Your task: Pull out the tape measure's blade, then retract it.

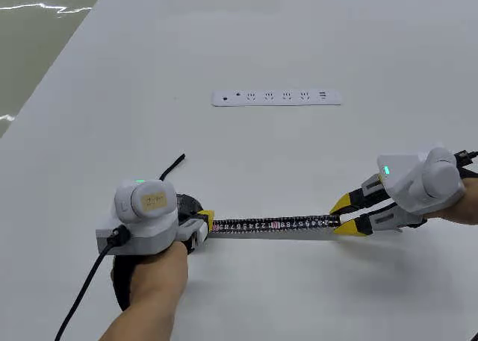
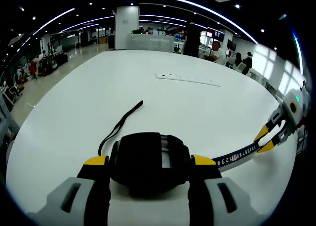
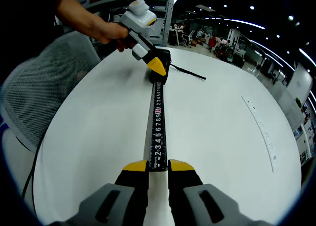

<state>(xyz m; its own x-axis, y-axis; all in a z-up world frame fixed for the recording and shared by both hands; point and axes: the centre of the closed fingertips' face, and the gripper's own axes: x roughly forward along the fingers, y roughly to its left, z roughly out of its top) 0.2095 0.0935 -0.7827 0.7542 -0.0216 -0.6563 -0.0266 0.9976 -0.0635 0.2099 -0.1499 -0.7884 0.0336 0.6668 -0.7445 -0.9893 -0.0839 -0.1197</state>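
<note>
- At a white counter (image 1: 224, 42), a person works a tape measure between two hand-held grippers; the blade (image 1: 272, 224) lies drawn out flat along the surface.
- The left gripper (image 1: 198, 229) has its jaws clamped on either side of the black tape measure case (image 2: 150, 159), which sits on the counter at the person's near left, with its black wrist strap (image 1: 173, 166) trailing away behind it.
- The right gripper (image 1: 345, 216) has its yellow-tipped jaws pinched together on the free end of the blade, low numbers nearest the tips, as the right gripper view shows.
- The relation that matters: the blade's long axis runs straight from one gripper to the other, left to right across the person's front, so the case lies dead ahead of the right jaws along the blade's own line.
- The pull-out appears done or close to it; the retract looks to be the step ahead.
- For that, the right gripper would probably need to travel back along the same line toward the case, feeding the blade in rather than letting it snap; drifting off the axis could kink or twist it.
- The left gripper, nearer the case, serves as the anchor.
- A white power strip (image 1: 276, 98) lies well apart, farther up the counter, out of the blade's path.
</note>
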